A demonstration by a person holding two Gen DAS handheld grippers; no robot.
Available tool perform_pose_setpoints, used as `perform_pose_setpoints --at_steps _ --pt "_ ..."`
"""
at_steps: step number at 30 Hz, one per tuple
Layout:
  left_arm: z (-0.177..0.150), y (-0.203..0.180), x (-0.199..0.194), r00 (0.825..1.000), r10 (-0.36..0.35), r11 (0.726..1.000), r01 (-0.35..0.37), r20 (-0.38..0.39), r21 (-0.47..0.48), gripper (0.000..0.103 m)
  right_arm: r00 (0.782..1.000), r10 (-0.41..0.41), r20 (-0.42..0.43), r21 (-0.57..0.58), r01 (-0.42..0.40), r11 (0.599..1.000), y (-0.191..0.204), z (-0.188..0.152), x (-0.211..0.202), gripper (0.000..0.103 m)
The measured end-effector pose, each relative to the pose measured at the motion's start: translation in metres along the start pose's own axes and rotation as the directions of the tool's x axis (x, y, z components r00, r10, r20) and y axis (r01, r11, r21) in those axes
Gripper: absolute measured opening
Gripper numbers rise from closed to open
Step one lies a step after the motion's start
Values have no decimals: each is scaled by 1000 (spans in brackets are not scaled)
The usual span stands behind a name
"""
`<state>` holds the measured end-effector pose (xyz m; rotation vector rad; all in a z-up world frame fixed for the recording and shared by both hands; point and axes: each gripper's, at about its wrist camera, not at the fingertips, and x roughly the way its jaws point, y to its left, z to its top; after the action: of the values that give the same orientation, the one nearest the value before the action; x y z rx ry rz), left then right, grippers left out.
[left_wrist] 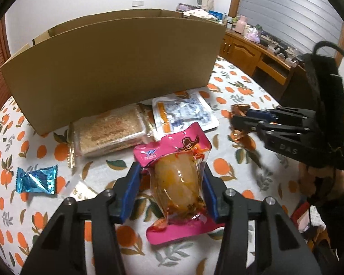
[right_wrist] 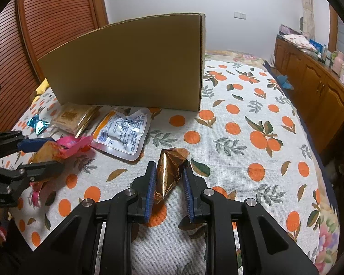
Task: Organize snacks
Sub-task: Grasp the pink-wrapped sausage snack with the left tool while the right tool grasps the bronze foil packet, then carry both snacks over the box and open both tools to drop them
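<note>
My left gripper is shut on a pink snack pouch with a pale meat piece inside, held just above the table. It also shows in the right wrist view. My right gripper is shut on a copper foil candy; the left wrist view shows that gripper at the right. A clear-wrapped brown cake, a white and blue pouch and a blue foil candy lie in front of an open cardboard box.
The table has an orange-print cloth. A wooden cabinet with clutter on top runs along the right side. A yellow object lies left of the box. A slatted wooden door stands behind.
</note>
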<state>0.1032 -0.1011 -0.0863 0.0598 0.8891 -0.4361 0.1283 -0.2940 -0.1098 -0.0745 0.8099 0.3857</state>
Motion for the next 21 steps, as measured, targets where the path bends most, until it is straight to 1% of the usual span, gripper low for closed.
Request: perform_pose_setpoints --at_steps 9,14,21 --pt "8 -14 -24 998 -29 999 28 50 31 49 1000 0 18 5 0 1000 -1 -1 -3 21" --pt "15 -13 -32 997 -27 999 25 79 32 49 999 1 38 0 -1 1000 -1 -1 -6 21" --pt "28 -2 -41 993 -9 1000 7 115 21 49 998 1 65 -16 0 1000 0 -1 -10 21"
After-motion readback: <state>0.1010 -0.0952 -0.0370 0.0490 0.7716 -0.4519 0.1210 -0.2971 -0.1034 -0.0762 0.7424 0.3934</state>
